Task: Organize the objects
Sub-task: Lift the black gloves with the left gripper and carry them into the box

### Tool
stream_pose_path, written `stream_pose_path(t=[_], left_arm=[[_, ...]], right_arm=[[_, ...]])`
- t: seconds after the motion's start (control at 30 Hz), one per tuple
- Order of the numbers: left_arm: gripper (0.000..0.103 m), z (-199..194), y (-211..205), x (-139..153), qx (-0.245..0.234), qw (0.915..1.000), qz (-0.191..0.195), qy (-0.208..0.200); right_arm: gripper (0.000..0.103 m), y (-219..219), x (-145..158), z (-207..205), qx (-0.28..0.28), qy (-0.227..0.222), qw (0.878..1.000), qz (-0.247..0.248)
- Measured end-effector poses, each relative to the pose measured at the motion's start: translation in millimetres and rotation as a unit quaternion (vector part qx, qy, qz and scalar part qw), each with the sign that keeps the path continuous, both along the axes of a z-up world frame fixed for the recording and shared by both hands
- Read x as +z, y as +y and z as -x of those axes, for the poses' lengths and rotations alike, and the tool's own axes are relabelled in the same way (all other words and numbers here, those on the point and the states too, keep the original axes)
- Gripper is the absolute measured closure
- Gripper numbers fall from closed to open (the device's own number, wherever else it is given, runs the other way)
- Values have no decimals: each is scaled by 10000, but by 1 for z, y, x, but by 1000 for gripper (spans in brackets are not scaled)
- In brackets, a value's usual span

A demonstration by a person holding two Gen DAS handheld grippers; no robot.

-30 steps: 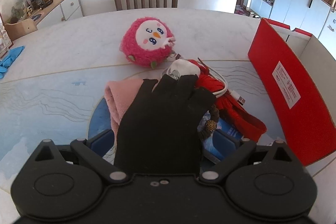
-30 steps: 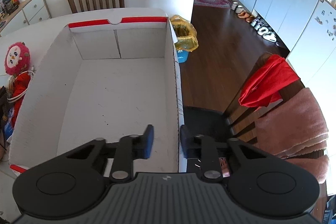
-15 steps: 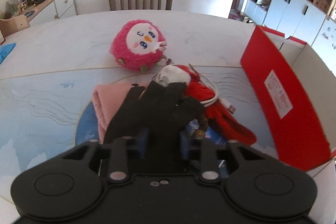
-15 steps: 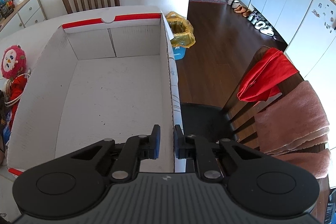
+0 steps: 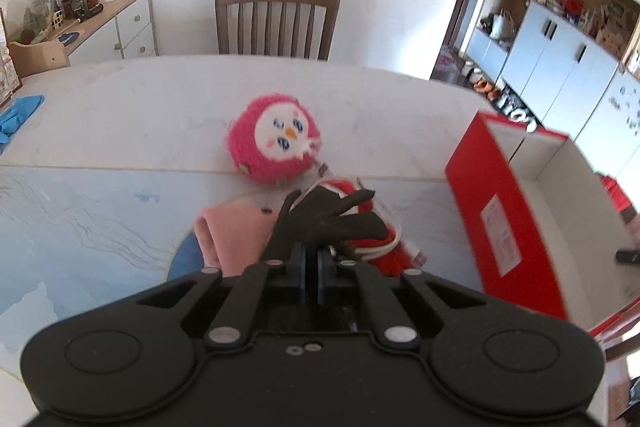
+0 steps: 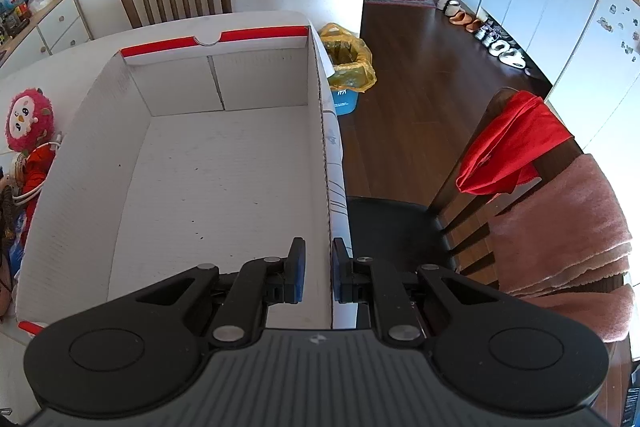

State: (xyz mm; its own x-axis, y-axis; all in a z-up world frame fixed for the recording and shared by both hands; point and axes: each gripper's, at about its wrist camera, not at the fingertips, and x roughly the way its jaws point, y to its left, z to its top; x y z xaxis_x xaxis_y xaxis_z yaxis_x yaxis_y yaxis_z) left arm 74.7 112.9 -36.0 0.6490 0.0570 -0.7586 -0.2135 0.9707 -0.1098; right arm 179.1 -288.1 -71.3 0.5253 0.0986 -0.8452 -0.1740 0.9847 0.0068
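My left gripper (image 5: pixel 312 259) is shut on a black glove (image 5: pixel 328 219) and holds it lifted above the pile on the table. Under it lie a pink cloth (image 5: pixel 234 235), red fabric (image 5: pixel 394 259) and a white cable (image 5: pixel 384 247). A pink plush toy (image 5: pixel 276 143) sits behind the pile; it also shows in the right wrist view (image 6: pixel 28 121). The red and white cardboard box (image 5: pixel 496 223) stands to the right. My right gripper (image 6: pixel 318 267) is shut on the box's right wall (image 6: pixel 326 155), near its front corner. The box is empty inside.
A wooden chair (image 5: pixel 276 21) stands at the table's far side. Another chair (image 6: pixel 520 195) with red and pink cloths stands right of the box. A yellow bin bag (image 6: pixel 348 59) sits on the floor. A blue cloth (image 5: pixel 18 115) lies at far left.
My left gripper closed on the black glove and lifted it off the pile. My right gripper narrowed onto the box's right wall.
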Motion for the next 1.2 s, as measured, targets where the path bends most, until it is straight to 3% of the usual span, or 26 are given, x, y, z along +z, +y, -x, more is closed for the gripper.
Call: stream_pose_path(t=[0.37, 0.7, 0.9, 1.2], left_arm=[[100, -11, -55, 53, -704, 9965, 89, -442], [100, -50, -137, 79, -1661, 9834, -44, -724], [100, -69, -181, 73, -2066, 9761, -118, -664], [100, -96, -233, 34, -2376, 9700, -467, -227]], right_arm=[[93, -1, 1, 2, 97, -6, 10000, -16], [97, -1, 1, 2, 105, 52, 9999, -104], [97, -3, 2, 2, 148, 77, 9998, -118], [97, -6, 2, -1, 209, 123, 9995, -183]])
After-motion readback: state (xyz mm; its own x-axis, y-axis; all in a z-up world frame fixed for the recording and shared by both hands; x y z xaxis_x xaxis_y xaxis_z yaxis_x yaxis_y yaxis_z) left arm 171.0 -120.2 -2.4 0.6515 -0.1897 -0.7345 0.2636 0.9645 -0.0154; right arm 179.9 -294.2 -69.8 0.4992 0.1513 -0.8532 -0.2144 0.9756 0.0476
